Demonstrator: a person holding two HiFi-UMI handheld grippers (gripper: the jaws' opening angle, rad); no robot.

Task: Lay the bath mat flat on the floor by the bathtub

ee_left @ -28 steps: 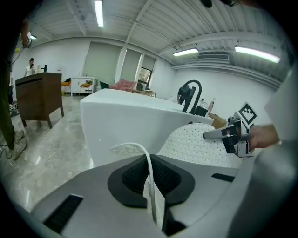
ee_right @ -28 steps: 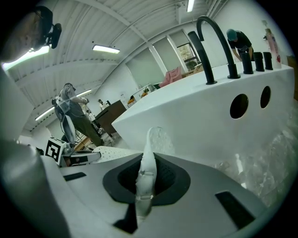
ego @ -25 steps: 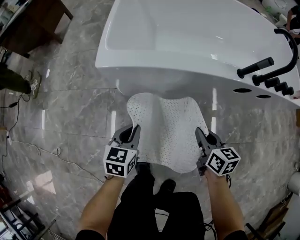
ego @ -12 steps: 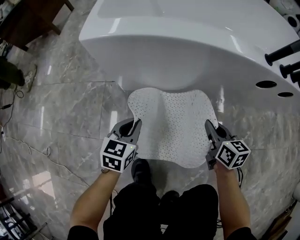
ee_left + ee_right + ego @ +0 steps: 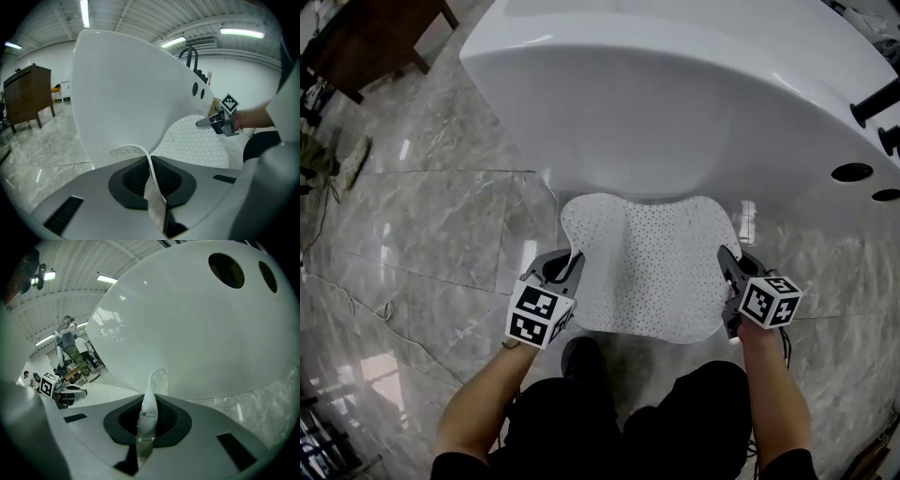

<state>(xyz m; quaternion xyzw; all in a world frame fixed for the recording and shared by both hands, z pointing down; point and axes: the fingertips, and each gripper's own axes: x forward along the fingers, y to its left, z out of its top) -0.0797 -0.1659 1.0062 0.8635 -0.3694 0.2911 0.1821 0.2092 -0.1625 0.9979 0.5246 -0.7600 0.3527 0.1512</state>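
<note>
A white perforated bath mat (image 5: 647, 267) hangs spread between my two grippers, just in front of the white bathtub (image 5: 675, 94). My left gripper (image 5: 565, 272) is shut on the mat's left edge, seen as a thin white fold (image 5: 152, 176) pinched in its jaws. My right gripper (image 5: 729, 275) is shut on the mat's right edge (image 5: 149, 406). The mat's far edge lies close to the tub's curved wall (image 5: 122, 98). Each gripper shows in the other's view: the right gripper (image 5: 220, 121) and the left gripper (image 5: 58, 389).
Grey marble floor (image 5: 441, 216) surrounds the tub. Black tap fittings (image 5: 877, 103) and two holes (image 5: 851, 172) sit on the tub's right rim. A dark wooden cabinet (image 5: 370, 37) stands far left. The person's dark trousers and shoe (image 5: 581, 356) are below the mat. Cables (image 5: 356, 300) trail at left.
The view has closed in on the bathtub, and the mat, held in both grippers, now sits nearer the tub wall and spread a little wider. Both grips are unchanged.
</note>
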